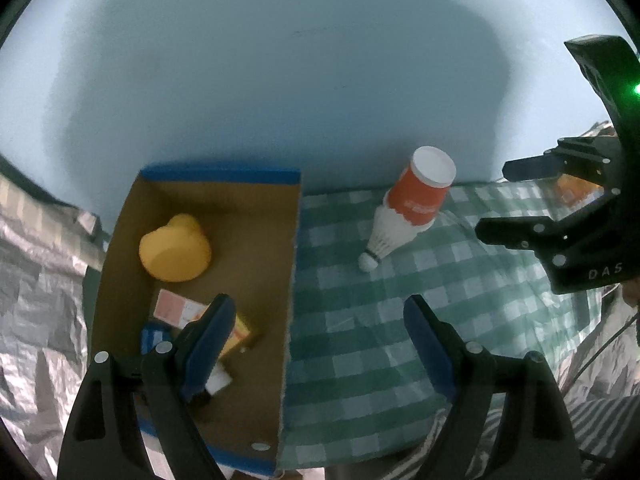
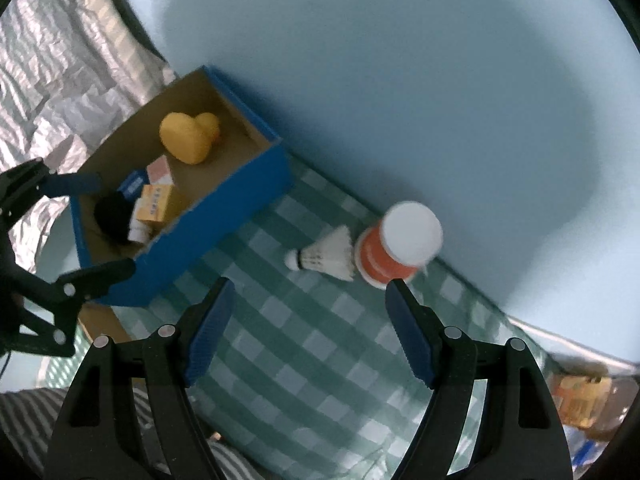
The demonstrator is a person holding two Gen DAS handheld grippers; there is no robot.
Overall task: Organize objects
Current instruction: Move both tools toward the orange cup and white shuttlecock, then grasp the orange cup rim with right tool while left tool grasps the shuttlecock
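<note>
A blue-edged cardboard box (image 1: 224, 174) (image 2: 244, 184) sits on the green checked cloth (image 1: 372, 340) (image 2: 300, 340). In it lie a yellow rubber duck (image 1: 174, 248) (image 2: 188, 136), a yellow carton (image 1: 236, 334) (image 2: 154, 202), a pink card (image 1: 172, 306) and a small blue item (image 1: 150, 338). A white shuttlecock (image 1: 380, 240) (image 2: 324, 258) lies against an orange cup with a white lid (image 1: 424, 192) (image 2: 396, 246) near the wall. My left gripper (image 1: 316, 316) is open and empty, over the box's right wall. My right gripper (image 2: 308, 300) is open and empty, above the cloth just short of the shuttlecock.
A pale blue wall (image 1: 280, 60) stands right behind the cloth. Crinkled silver foil (image 1: 36, 280) (image 2: 60, 60) lies left of the box. The right gripper shows at the right edge of the left wrist view (image 1: 560, 216). An orange package (image 2: 580, 400) lies at the far right.
</note>
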